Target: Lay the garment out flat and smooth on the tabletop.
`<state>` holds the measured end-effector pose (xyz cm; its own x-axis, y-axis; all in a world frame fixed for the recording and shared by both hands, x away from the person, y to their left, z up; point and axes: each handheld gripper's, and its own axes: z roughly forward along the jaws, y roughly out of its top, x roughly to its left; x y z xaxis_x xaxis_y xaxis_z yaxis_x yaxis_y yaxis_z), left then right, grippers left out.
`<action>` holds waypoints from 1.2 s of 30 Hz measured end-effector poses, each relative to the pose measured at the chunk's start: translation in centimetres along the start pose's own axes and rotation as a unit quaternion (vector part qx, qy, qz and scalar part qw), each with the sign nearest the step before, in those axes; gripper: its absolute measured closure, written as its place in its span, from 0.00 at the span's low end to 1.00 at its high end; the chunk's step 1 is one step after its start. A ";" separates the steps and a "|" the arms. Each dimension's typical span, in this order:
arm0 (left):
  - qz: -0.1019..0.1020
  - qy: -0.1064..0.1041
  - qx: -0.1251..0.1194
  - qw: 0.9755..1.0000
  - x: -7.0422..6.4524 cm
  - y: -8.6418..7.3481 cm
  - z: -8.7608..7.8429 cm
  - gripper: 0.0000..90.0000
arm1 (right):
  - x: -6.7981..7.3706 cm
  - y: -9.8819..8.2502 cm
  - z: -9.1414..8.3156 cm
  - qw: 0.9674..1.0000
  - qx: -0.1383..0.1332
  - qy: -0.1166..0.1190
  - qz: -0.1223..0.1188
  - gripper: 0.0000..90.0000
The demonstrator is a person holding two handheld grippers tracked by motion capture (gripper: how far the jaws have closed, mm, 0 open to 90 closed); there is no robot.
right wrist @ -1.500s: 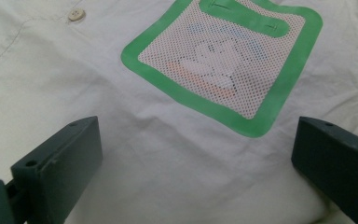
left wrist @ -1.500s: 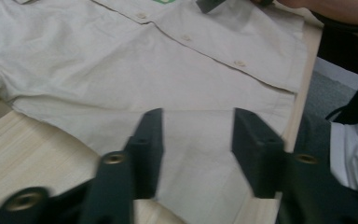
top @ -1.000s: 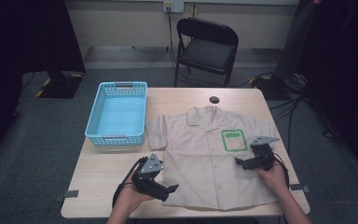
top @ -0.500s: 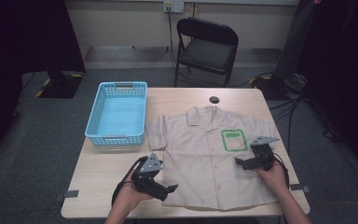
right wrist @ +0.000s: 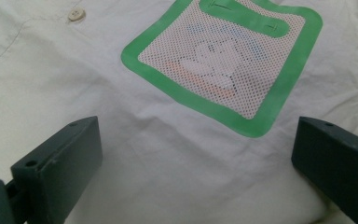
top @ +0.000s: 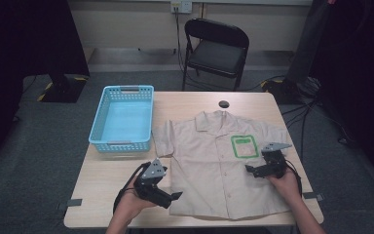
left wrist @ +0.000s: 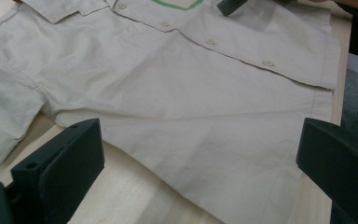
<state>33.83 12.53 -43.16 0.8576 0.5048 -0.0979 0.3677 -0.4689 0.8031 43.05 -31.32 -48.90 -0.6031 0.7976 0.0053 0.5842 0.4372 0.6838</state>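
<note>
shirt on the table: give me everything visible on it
The shirt is a beige short-sleeved button-up in light woven cloth, with a collar and pale buttons down the front. It lies flat, face up and buttoned, collar toward the far edge of the table, beside the blue basket. A green-bordered mesh pocket sits on the chest. Faint creases run across the body. The left tool is open at its side hem; the right tool is open just below the pocket. Neither grips cloth.
</note>
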 end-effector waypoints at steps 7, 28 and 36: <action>-0.005 0.004 -0.007 1.000 0.6 -0.4 -0.7 0.00 | 0.0 0.0 0.0 1.000 0.000 0.000 0.000 0.01; -0.004 0.012 -0.001 1.000 1.8 -1.7 -1.2 0.00 | 0.0 0.0 0.0 1.000 0.000 0.000 0.000 0.01; -0.005 0.020 0.001 1.000 2.3 -2.1 -1.7 0.01 | 0.0 0.0 0.0 1.000 0.000 0.000 0.000 0.01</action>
<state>34.41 15.88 -44.06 0.8389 0.5379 -0.0828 0.3773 -0.4651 0.8008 43.05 -31.33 -48.90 -0.6036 0.7972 0.0059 0.5842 0.4373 0.6837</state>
